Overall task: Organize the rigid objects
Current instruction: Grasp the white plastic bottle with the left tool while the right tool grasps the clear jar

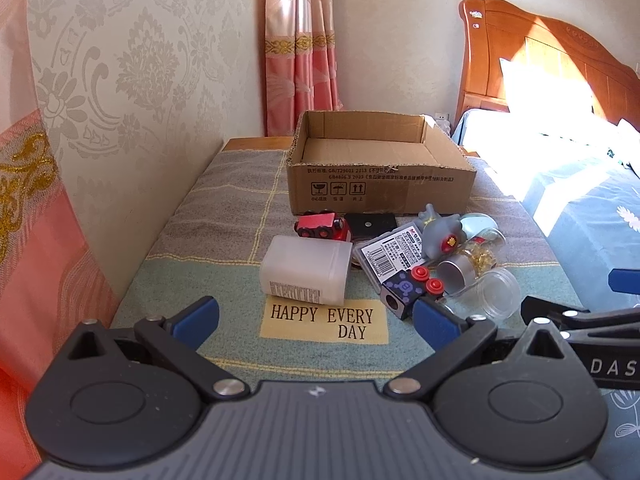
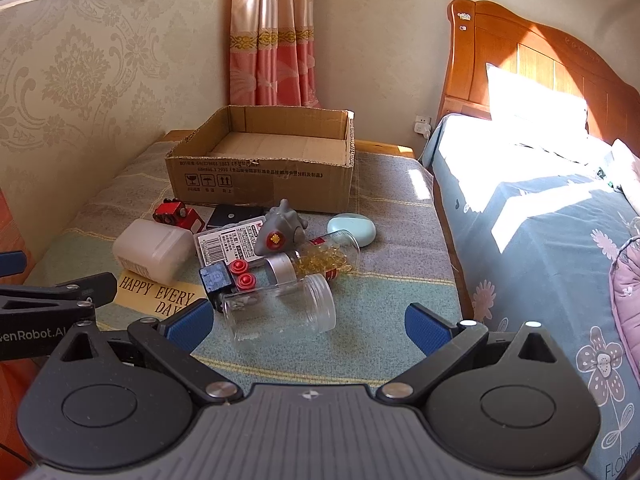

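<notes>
**clutter pile ahead of both grippers, box empty, nothing gripped**

pile of rigid items sits on the checked cloth, straight ahead of both grippers, between them and the cardboard box. box is further out, open top, inside bare from both views.

nearest the right gripper: clear jar lying on its side, just past the left fingertip, mouth pointing right. touching it on the far side: dark cube toy with two red knobs. beyond that, a silver-capped bottle of yellow capsules, also on its side. grey toy figure rests on a barcode-labelled flat case. pale blue oval case sits to the right of the bottle, slightly apart from the heap.

nearest the left gripper: white translucent container on its side, dead ahead, its near edge overlapping the yellow "happy every day" patch. red toy truck and a black flat square lie behind it, close to the box front.

left gripper: fingers spread wide, nothing between them, hovering short of the pile. right gripper: same, spread wide, empty. the right gripper shows at the right edge of the left wrist view; the two are side by side.

wooden bed with blue floral cover off to the right of the right gripper. pink curtain behind the box.
</notes>
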`<action>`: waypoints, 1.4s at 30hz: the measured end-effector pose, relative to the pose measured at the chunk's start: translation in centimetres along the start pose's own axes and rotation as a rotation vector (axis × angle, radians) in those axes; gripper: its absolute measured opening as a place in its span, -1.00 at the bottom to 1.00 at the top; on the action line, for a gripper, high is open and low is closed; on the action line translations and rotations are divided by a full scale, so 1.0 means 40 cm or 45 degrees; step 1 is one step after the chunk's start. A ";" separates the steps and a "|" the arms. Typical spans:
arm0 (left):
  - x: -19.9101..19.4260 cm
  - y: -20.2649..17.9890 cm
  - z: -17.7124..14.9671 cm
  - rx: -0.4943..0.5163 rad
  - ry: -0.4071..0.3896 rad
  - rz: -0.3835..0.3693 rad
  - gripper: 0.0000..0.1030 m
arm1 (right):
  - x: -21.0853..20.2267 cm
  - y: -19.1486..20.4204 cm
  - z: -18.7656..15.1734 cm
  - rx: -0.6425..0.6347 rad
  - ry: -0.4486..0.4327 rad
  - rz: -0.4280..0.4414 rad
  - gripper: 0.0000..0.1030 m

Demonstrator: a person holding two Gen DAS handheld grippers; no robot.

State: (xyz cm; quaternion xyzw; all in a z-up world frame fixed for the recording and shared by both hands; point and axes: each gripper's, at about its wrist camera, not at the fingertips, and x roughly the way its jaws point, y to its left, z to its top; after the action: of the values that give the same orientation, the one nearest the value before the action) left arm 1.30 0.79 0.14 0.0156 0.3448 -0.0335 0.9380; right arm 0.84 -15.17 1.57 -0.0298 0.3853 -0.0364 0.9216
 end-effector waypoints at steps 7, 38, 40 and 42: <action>0.041 0.019 0.000 0.034 0.014 0.026 0.99 | 0.024 0.002 0.002 -0.027 -0.015 0.046 1.00; 0.308 0.061 -0.059 0.054 0.251 -0.102 0.99 | 0.275 0.022 -0.069 -0.230 0.191 0.193 1.00; 0.313 0.059 -0.056 0.064 0.247 -0.104 0.99 | 0.291 0.023 -0.073 -0.237 0.207 0.191 1.00; 0.318 0.059 -0.054 0.066 0.239 -0.105 0.99 | 0.300 0.022 -0.073 -0.231 0.203 0.202 1.00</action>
State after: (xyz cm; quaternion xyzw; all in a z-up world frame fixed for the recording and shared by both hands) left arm 9.75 2.59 -9.71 0.0285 0.4307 -0.0795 0.8985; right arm 7.21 -15.47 -9.06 -0.0794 0.4603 0.0692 0.8815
